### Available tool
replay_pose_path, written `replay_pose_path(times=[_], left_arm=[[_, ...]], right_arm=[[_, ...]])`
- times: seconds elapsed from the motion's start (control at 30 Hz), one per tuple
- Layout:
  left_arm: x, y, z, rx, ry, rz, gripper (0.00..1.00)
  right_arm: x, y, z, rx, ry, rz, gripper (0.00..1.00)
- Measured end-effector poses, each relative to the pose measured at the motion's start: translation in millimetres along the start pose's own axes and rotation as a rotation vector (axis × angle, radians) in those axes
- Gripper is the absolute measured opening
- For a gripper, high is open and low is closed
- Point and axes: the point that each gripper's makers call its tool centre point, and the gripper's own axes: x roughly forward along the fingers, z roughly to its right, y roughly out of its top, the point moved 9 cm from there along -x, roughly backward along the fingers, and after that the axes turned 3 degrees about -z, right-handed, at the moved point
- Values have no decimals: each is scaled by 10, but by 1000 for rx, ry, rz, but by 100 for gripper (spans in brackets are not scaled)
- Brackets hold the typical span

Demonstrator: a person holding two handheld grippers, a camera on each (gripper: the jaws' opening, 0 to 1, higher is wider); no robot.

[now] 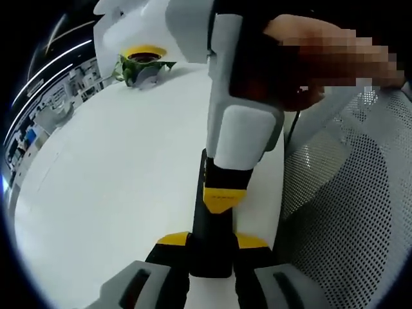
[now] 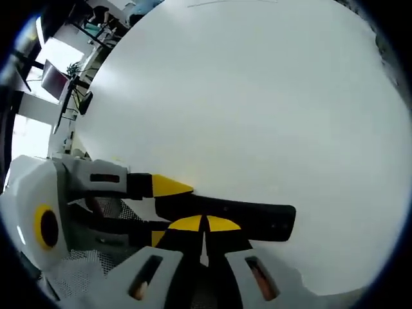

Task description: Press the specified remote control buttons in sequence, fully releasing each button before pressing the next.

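Note:
A long black remote control (image 1: 210, 254) lies along the white table (image 1: 116, 180), close to its edge. My left gripper (image 1: 211, 241) is shut on the remote's near end, one yellow-tipped jaw on each side. My right gripper (image 1: 222, 199) comes down from above with a hand behind it, and its yellow tip rests on the remote's top face. In the right gripper view the remote (image 2: 251, 217) runs left to right. There my right gripper (image 2: 205, 224) has its jaws shut together with the tips on the remote, while the left gripper (image 2: 164, 209) clamps the remote's left end.
A small green plant in a yellow-rimmed pot (image 1: 145, 63) stands at the table's far end. A white perforated chair (image 1: 347, 199) sits right beside the table edge. Desks and monitors (image 2: 61, 77) fill the background beyond the table.

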Motion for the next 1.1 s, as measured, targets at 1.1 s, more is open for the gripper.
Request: replay_pose_path(times=[1.1], left_arm=[[8, -25, -187, 47, -169, 52, 24]], right_arm=[[-285, 20, -66, -610, -23, 16, 0]])
